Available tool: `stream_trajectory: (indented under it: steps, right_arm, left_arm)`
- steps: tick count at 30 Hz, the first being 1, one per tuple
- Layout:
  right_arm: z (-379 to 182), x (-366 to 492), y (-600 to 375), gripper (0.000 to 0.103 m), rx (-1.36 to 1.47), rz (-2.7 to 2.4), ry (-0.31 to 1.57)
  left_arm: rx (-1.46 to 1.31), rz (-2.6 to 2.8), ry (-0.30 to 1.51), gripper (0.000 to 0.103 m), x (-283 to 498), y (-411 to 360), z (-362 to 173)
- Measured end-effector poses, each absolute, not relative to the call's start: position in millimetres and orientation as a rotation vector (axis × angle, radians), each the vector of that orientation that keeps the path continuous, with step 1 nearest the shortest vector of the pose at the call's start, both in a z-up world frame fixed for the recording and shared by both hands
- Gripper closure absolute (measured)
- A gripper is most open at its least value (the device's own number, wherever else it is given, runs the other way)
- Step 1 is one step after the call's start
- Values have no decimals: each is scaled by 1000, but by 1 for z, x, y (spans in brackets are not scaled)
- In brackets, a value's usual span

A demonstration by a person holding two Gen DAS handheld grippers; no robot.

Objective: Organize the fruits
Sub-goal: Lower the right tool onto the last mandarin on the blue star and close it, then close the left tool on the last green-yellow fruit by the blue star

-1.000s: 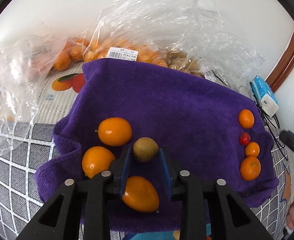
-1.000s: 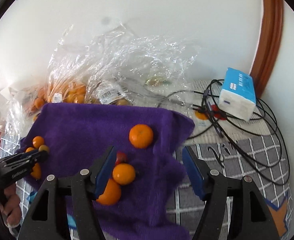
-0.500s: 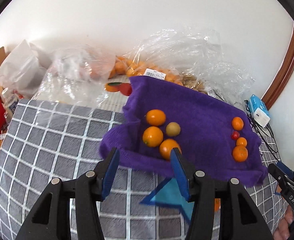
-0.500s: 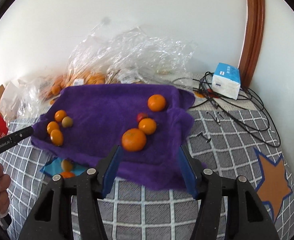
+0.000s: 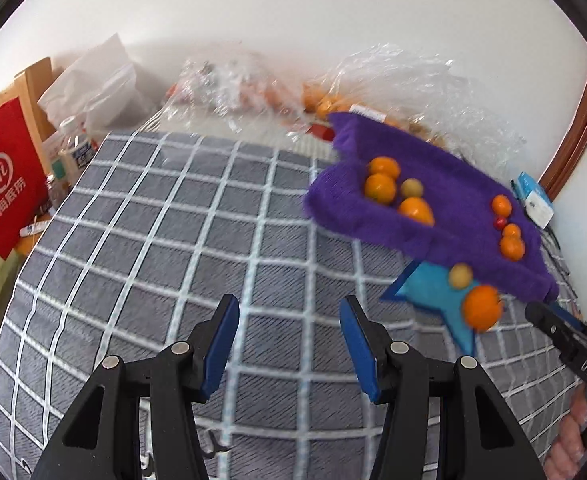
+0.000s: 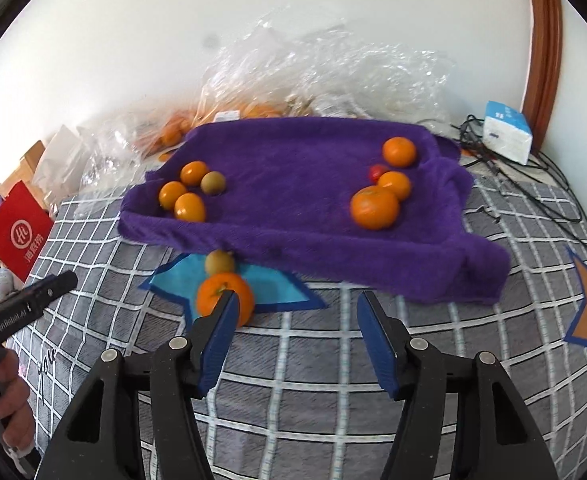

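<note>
Both grippers empty, left gripper [image 5: 289,344] and right gripper [image 6: 295,334] jaws apart; centre right over orange [image 6: 223,296] just below towel [image 6: 293,200], close gently.

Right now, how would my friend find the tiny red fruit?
Look at the purple towel spread on the grey checked cover. At its right end sits a cluster of oranges, and the red fruit is tucked among them. It is the only red one, and far smaller than its orange neighbours.

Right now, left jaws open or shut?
Open. The left gripper has its blue jaws spread wide over the checked cloth, nothing between them.
</note>
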State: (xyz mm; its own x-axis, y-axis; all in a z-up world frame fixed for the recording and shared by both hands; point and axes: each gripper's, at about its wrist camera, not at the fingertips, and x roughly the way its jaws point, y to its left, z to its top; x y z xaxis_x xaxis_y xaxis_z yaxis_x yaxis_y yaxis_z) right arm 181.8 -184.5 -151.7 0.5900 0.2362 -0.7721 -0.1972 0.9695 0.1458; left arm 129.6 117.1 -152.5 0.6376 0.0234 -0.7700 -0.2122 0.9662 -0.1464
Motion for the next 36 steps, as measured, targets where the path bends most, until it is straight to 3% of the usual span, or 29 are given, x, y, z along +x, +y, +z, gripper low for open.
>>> stream_trajectory:
  steps: [14, 16, 19, 21, 36]
  right_arm:
    - [-188, 200, -126, 42, -59, 320, 926]
    - [-194, 204, -125, 46, -65, 309, 941]
    - [-197, 203, -125, 61, -64, 323, 934]
    - [-195, 200, -126, 61, -73, 329, 932]
    - [-163, 173, -232, 61, -5, 167, 861]
  left_arm:
    - [-230, 154, 854, 49, 113, 139, -182]
    - [-212, 162, 855, 49, 112, 136, -182]
    - [-218, 164, 852, 48, 111, 136, -183]
    - [-227, 166, 853, 48, 111, 137, -183]
    - [-260, 66, 895, 46, 129, 98, -164]
